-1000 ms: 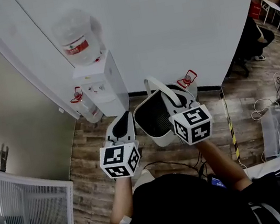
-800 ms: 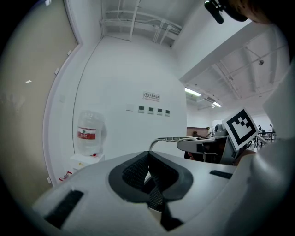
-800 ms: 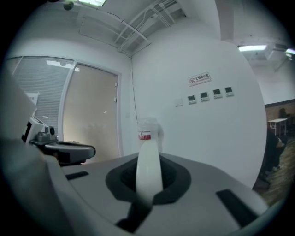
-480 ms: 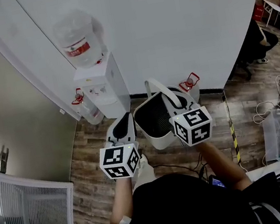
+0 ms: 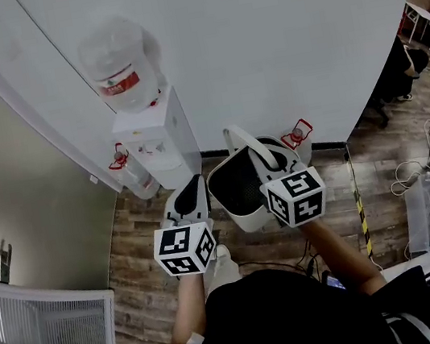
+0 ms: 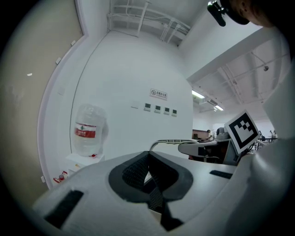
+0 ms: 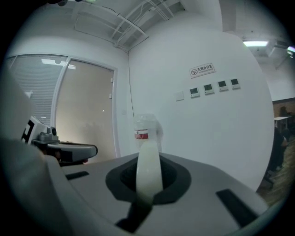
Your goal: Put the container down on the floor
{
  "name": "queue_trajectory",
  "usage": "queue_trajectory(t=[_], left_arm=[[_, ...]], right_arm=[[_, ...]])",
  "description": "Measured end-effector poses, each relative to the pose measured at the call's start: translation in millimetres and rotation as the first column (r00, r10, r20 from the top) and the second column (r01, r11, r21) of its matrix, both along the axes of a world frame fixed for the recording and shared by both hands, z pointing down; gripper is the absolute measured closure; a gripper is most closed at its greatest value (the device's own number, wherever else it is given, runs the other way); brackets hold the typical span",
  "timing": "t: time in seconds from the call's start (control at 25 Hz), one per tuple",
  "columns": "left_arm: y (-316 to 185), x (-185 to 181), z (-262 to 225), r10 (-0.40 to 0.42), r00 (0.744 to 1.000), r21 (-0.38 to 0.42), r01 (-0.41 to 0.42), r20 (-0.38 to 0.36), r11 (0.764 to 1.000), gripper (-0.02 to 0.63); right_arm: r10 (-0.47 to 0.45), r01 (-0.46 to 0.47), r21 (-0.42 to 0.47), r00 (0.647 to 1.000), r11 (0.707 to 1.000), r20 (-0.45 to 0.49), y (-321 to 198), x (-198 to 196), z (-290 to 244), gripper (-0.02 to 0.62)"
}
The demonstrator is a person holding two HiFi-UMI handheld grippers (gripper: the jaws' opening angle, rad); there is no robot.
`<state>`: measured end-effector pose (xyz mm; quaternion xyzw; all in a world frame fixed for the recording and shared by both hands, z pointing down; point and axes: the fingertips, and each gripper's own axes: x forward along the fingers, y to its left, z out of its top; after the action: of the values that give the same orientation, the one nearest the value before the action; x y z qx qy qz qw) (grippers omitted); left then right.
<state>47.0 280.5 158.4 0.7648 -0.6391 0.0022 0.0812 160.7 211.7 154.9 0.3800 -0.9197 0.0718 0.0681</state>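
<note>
Your left gripper [image 5: 191, 186] is clenched on nothing. Your right gripper [image 5: 264, 159] clamps the handle [image 7: 148, 170] of the container [image 5: 233, 192], which hangs above the floor [image 5: 139, 253], just right of the dispenser [image 5: 156, 136]. You look mid-carry; next, lower it level until it stands, then let go.

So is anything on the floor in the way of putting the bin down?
Nothing visible. The container hangs from the right claw, and the wooden floor around it looks bare. The water dispenser and a red-handled jug stand off to the sides by the wall. Straight underneath is hidden.
</note>
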Motion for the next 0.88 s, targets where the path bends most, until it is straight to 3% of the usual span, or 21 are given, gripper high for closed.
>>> queue_trajectory(t=[0.88], left_arm=[[-150,-139,-14,0.103,0.995,-0.019,-0.103,-0.013,0.994,0.591]], right_arm=[[0.113,-0.114,-0.021,0.993,0.993,-0.023,-146,-131,-13,0.566]])
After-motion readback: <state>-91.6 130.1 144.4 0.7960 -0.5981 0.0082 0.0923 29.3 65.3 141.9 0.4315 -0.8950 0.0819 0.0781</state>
